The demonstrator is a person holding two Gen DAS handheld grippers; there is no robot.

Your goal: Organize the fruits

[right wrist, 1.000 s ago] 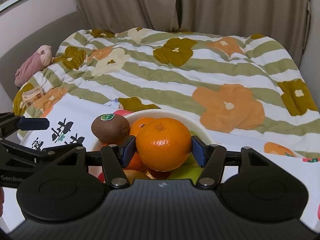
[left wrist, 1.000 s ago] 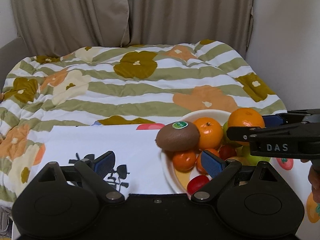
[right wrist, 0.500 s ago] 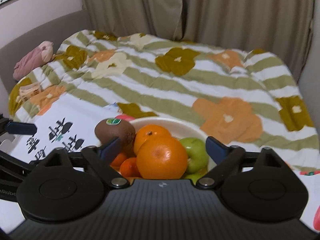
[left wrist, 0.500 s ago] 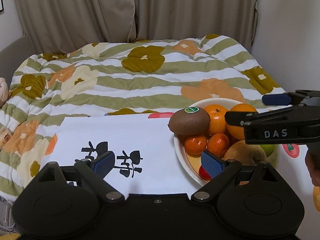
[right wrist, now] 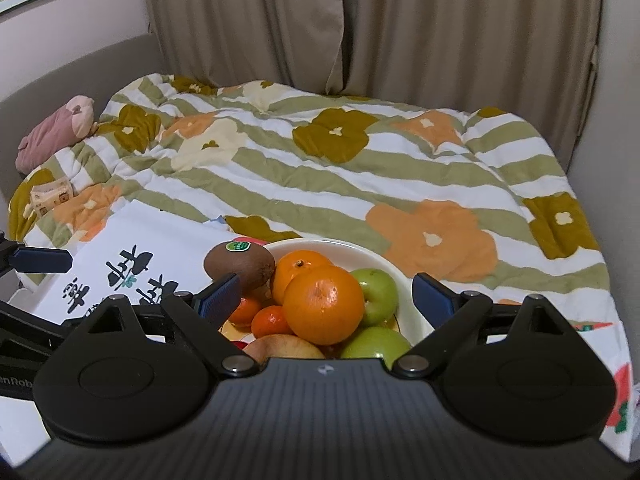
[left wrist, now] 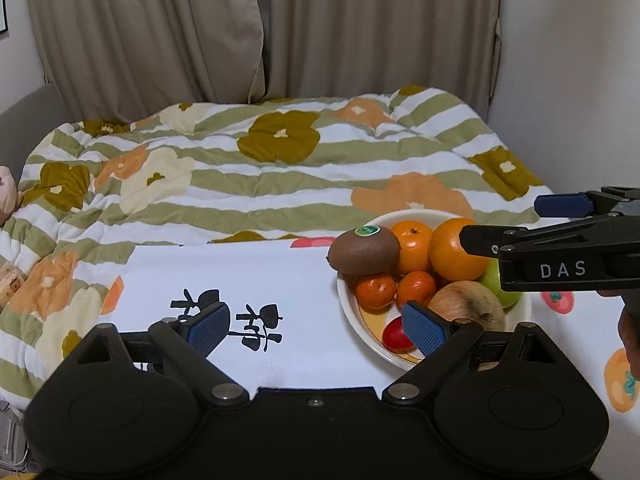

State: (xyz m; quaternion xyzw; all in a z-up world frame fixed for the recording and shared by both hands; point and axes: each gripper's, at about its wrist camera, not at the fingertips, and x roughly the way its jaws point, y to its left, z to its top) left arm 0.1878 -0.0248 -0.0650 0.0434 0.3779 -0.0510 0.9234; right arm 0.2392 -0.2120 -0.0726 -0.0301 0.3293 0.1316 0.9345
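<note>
A white bowl [left wrist: 347, 312] [right wrist: 340, 246] on a white cloth holds a pile of fruit. A brown kiwi [left wrist: 362, 250] [right wrist: 240, 262] with a green sticker leans on the bowl's left rim. A large orange [left wrist: 452, 252] [right wrist: 324, 304] rests on top of the pile, with green apples [right wrist: 376, 292], mandarins [left wrist: 376, 290], a brownish pear [left wrist: 468, 306] and a red tomato [left wrist: 396, 334] around it. My right gripper [right wrist: 326, 294] [left wrist: 500, 220] hovers over the bowl, open wide, with its pads clear of the orange. My left gripper [left wrist: 316, 324] stands open over the cloth at the bowl's left edge, holding nothing.
The white cloth [left wrist: 240, 276] with black print lies on a flower-striped quilt [left wrist: 280, 184] covering a bed. A pink plush toy [right wrist: 56, 132] and a small packet [right wrist: 52, 196] sit at the far left. Curtains hang behind. A wall closes the right side.
The right gripper opened and let go of the large orange, which now rests on the pile. Both grippers drew back and up from the bowl.
</note>
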